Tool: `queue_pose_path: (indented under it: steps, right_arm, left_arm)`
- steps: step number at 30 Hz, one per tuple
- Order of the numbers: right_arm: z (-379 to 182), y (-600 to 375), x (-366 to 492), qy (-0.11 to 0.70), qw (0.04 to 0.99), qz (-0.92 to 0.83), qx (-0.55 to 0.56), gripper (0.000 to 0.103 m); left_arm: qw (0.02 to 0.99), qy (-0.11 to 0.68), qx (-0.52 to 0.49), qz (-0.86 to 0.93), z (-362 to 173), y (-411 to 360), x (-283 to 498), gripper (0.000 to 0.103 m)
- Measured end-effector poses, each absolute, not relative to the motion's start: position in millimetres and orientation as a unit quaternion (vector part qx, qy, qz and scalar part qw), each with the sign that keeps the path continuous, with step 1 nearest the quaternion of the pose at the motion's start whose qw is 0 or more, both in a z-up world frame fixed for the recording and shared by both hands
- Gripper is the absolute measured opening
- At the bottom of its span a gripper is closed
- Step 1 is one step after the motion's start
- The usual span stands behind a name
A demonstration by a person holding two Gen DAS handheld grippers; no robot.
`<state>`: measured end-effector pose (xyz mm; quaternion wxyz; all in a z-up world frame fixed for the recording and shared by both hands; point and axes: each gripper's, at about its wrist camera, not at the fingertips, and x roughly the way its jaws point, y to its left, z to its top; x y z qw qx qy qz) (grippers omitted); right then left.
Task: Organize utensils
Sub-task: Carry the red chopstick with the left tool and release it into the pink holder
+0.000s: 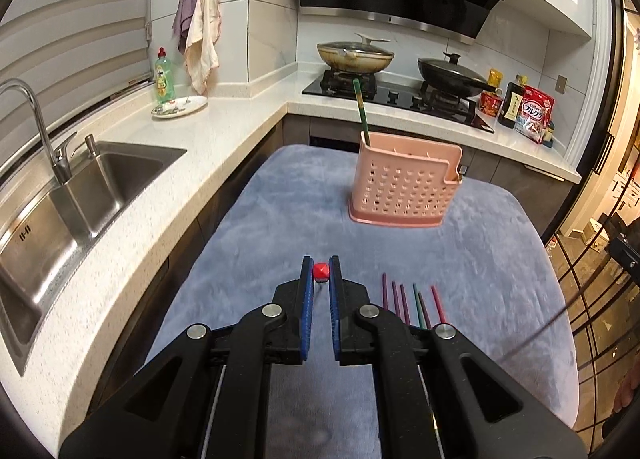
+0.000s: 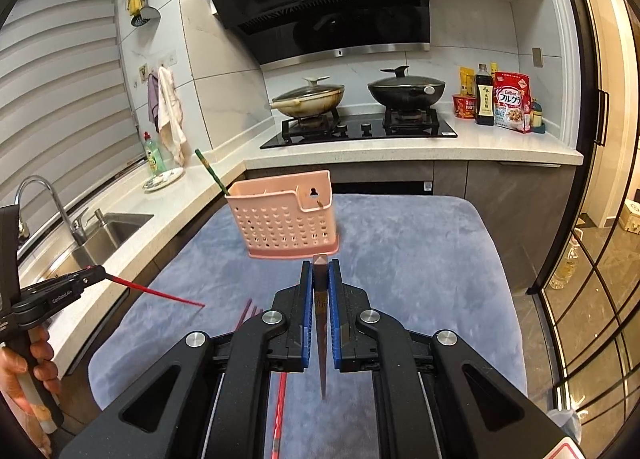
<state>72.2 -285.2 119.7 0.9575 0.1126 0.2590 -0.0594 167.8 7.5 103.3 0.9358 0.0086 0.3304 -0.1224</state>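
Left tool (image 1: 320, 267): clenched on red chopstick (image 1: 321, 271). Right tool (image 2: 320, 263): clenched on brown chopstick (image 2: 321, 323), pink utensil holder (image 2: 286, 215) just ahead.

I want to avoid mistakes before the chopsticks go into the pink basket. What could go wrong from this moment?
1. The left tongs pinch the red chopstick only at its end; it may pivot or slip out.
2. The right tongs hold a brown chopstick that points back toward the camera, so aiming may be hard.
3. The pink basket looks light and holds one leaning green chopstick; a bump might tip it.
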Motion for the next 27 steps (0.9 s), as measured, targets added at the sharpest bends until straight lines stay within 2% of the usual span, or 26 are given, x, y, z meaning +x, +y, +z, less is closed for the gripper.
queue_pose_path:
  steps: [12, 21, 27]
  right_arm:
    - [165.1, -311.2, 130.8, 0.214, 0.965, -0.032, 0.149, 0.007]
    - [212.4, -330.5, 199.9, 0.155, 0.970, -0.015, 0.184, 0.007]
    - [233.8, -339.6, 248.5, 0.131, 0.972, -0.017, 0.196, 0.007]
  left_arm:
    - [0.949, 0.276, 0.011, -0.150, 167.3, -18.4, 211.6, 0.007]
    - [0.966, 0.196, -0.017, -0.165, 237.9, -48.8, 255.4, 0.007]
    - [0.974, 0.149, -0.031, -0.171, 265.0, -71.2, 281.5, 0.007]
